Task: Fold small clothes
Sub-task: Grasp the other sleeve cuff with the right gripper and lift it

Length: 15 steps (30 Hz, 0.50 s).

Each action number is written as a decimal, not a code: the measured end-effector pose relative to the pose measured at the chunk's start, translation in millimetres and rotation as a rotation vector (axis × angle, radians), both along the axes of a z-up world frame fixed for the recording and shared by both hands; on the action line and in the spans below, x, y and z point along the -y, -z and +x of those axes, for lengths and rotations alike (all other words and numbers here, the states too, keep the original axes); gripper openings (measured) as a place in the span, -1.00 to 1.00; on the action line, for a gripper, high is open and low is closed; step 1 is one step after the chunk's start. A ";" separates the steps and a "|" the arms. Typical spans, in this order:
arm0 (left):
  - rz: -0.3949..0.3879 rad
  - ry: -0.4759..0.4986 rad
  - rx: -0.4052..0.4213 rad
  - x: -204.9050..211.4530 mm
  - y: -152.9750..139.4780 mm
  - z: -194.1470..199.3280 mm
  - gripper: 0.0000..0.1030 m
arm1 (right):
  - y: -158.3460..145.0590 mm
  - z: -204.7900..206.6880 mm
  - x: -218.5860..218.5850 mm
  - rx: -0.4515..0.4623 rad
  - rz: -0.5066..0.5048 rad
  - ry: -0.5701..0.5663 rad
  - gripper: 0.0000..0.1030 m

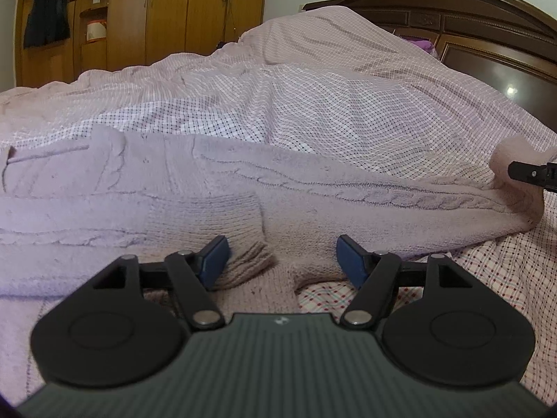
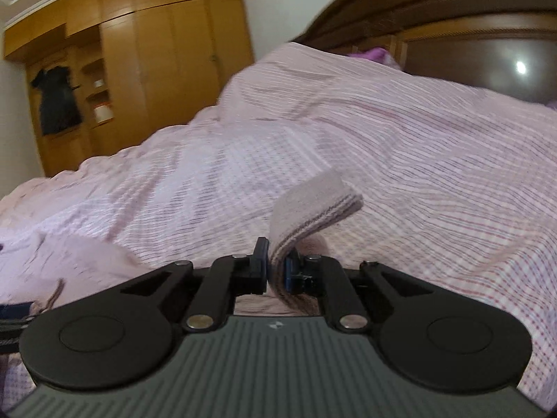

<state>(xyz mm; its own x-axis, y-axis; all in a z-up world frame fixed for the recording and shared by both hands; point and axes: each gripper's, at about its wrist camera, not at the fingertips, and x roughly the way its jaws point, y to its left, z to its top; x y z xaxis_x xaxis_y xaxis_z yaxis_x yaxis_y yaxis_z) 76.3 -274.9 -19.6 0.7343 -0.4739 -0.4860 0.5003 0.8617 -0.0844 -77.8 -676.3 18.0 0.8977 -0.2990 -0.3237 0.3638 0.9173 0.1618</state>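
Here the pink knitted sweater (image 1: pixel 243 188) lay spread across the bed (image 1: pixel 313 97). The right tool (image 2: pixel 276 271) pinched its lifted ribbed edge, while the left tool (image 1: pixel 282 261) hung spread wide above the near cuff.

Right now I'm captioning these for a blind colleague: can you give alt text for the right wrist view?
The right gripper is shut on a ribbed edge of the pink knit sweater, lifting it above the checked bedspread. Behind stand a dark wooden headboard and a light wooden wardrobe; the picture is motion-blurred.
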 end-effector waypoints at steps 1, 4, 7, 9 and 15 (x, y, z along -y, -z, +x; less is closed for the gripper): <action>-0.004 0.000 -0.003 -0.2 0.1 0.6 0.38 | -0.8 1.1 -5.2 0.000 -0.007 -0.013 -0.82; -0.010 -0.002 -0.007 -0.1 0.6 1.3 0.39 | -2.5 5.4 -19.9 -0.002 -0.034 -0.043 -0.82; 0.007 -0.007 0.000 3.3 0.3 0.3 0.39 | -4.1 11.5 -30.2 -0.015 -0.043 -0.068 -0.83; 0.013 -0.008 0.002 4.2 0.3 0.0 0.39 | -4.8 15.8 -34.1 -0.021 -0.032 -0.084 -0.84; 0.008 -0.009 0.002 4.3 1.6 -0.4 0.39 | -7.0 24.6 -52.0 -0.022 -0.055 -0.154 -0.84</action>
